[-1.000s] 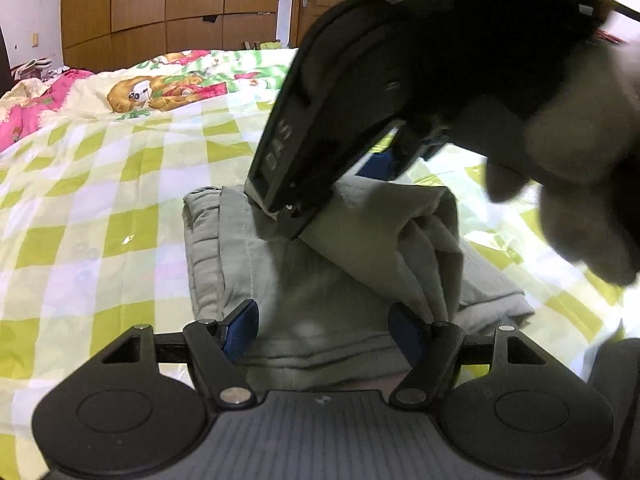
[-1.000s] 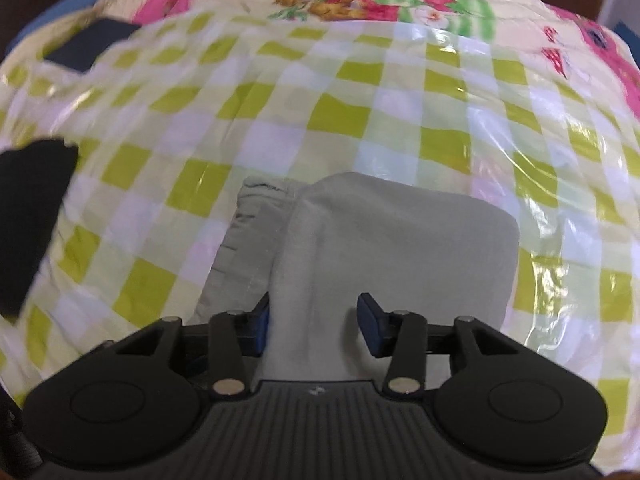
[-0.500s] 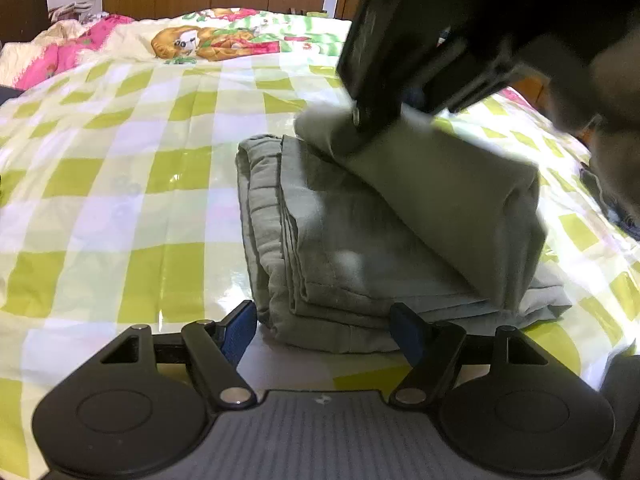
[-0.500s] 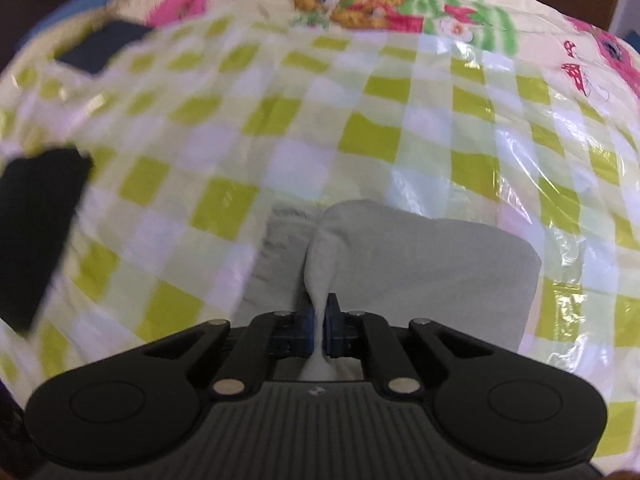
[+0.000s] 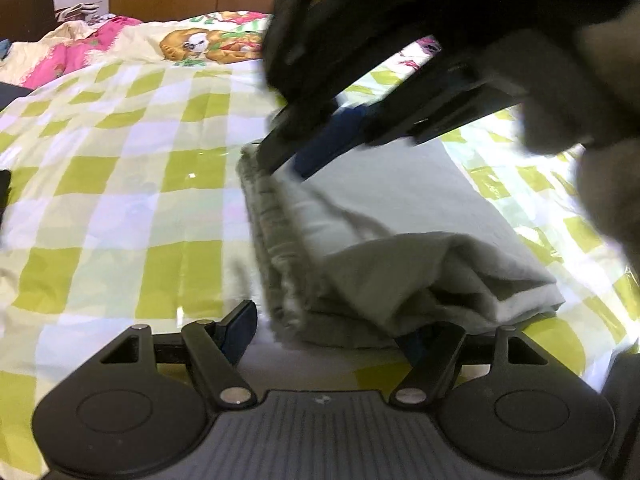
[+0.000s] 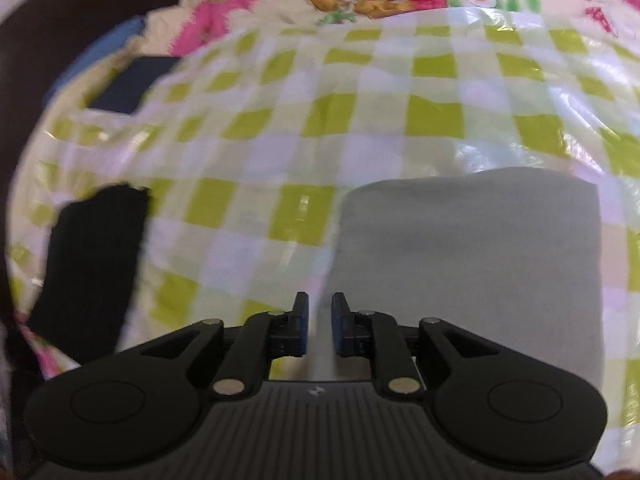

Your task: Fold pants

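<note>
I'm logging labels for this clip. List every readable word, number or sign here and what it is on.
No text reads clearly.
Left gripper body: a small pale mark, too small to read.
Right gripper body: the same mark, unreadable; its jaws have just been opening, pants fabric between them.
Quilt: pink marks near its edge, too blurred to read.

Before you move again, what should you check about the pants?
1. Folded grey-green pants lie on the green-checked bedcover: ok.
2. Fold flat: not ok, the near edge puffs open.
3. Left claw open wide, pinching nothing: ok.
4. Right claw let go: cannot tell; its jaws have just been opening, and a pale cloth strip sits between them.
5. Black flat thing apart from the pants: ok.
</note>
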The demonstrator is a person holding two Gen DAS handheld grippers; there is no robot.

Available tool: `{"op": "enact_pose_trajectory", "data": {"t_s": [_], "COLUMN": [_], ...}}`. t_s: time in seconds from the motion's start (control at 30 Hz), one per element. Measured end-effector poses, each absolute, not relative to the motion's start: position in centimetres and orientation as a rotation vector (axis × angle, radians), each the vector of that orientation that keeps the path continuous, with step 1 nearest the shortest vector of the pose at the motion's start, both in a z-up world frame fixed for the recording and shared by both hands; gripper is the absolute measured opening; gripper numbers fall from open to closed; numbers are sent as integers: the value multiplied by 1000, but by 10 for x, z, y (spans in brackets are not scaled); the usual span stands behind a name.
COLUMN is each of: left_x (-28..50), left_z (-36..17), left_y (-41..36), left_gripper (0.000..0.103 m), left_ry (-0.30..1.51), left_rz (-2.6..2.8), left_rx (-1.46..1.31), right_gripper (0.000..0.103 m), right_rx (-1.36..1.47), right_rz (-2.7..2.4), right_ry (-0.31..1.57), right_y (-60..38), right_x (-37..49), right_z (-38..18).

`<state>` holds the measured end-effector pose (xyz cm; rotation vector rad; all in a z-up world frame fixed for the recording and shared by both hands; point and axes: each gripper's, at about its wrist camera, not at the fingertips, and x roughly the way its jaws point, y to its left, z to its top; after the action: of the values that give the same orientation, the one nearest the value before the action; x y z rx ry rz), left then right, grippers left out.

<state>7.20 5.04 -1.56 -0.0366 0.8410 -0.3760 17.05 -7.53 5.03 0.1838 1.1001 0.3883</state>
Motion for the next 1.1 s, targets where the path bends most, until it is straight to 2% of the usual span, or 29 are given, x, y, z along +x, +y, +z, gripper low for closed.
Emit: {"op": "enact_pose_trajectory", "data": {"t_s": [0.07,0.23,0.5,0.6,0.7,0.93,1.1], "left_x": [69,55,57,70,86,126,166], "left_z": [-14,-5,10,20,25,22,5], "left_y": [59,87,96,87,64,9,12], "left_gripper": [85,85,85,85,85,85,87], "left_ry": [840,807,764,741,716,669,704], "left_rz": [-362,-301,-187,-206,-243,-292,-226], "left_rx": [-48,-79,58,61,117,315,375], "right_gripper": [28,29,30,35,40,40,42], "right_rx": [161,122,85,-8,54,144,213], "right_rz": [374,353,436,474,504,528,556], "right_ry": [1059,1003,1094,1045,1029,981,959], "right_y": [-83,-114,-119,-110,-117,-143,-154], "right_x": [162,132,84,66,68,73,87], "right_z": [63,70,24,20,22,22,16]}}
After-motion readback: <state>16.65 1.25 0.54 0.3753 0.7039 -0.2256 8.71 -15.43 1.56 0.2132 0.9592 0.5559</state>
